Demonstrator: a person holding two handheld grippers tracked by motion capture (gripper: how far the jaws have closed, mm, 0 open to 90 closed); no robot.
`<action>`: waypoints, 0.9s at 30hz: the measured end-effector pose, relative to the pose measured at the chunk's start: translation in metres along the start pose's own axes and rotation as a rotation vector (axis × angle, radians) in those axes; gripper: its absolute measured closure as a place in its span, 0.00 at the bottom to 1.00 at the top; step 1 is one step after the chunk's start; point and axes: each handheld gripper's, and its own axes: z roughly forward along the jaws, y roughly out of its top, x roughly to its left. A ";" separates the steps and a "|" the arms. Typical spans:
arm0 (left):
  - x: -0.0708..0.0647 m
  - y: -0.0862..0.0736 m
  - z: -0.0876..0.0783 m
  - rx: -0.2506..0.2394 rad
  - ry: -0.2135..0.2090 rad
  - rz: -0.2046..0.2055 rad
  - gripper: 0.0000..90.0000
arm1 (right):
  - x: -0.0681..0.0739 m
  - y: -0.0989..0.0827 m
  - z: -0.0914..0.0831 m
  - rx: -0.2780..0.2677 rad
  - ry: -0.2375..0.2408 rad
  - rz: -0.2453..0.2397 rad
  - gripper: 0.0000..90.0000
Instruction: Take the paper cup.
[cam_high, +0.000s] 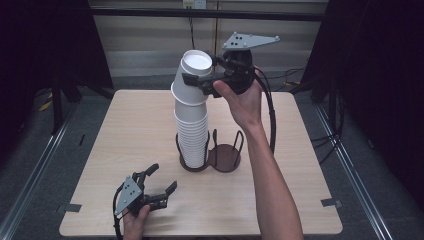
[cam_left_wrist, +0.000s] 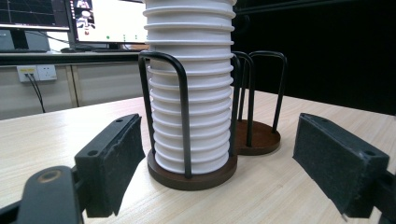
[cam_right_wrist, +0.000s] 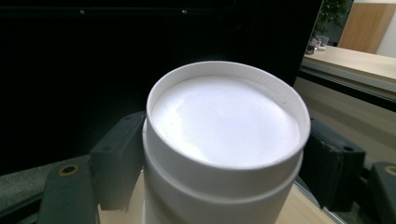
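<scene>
Nearest the high camera, low on the left, the left gripper (cam_high: 161, 181) rests in a hand on the bench (cam_high: 125, 130), its jaws apart with nothing between them. Its own view looks level across the wood at the foot of the cup stack (cam_left_wrist: 191, 93), with one black pad (cam_left_wrist: 112, 163) on each side of the picture and neither touching anything.

Moving right, the stack of white paper cups (cam_high: 192, 135) stands upside down in the left ring of a dark two-ring wire holder (cam_high: 225, 157); the right ring is bare. The cups are ribbed by their rolled rims, nested closely, and the top few lean away from the straight lower part.

Further right and higher, the right gripper (cam_high: 200, 82) is clamped on the top cup (cam_high: 195, 65), one jaw on each side just below its closed base. The right gripper view shows that white base (cam_right_wrist: 224, 119) from close by, round and clean, with a pad pressed to each flank and a second cup's wall right beneath it.

The step in hand looks like peeling the top cup off the stack. The next move probably calls for a straight lift along the stack's axis, gentle enough not to crush the thin wall, while watching that the cup below does not ride up with it. The idle left gripper could steady the lower stack if it sticks.
</scene>
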 end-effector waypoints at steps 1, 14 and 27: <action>0.000 0.000 0.000 0.003 -0.001 0.004 0.18 | 0.000 0.000 -0.001 -0.009 0.000 0.002 0.25; 0.000 0.000 0.000 0.002 0.001 0.003 0.18 | -0.001 0.002 -0.014 -0.089 -0.005 0.015 0.25; 0.000 0.000 0.000 0.000 0.000 0.000 0.18 | -0.004 0.001 -0.033 -0.143 0.002 0.041 0.25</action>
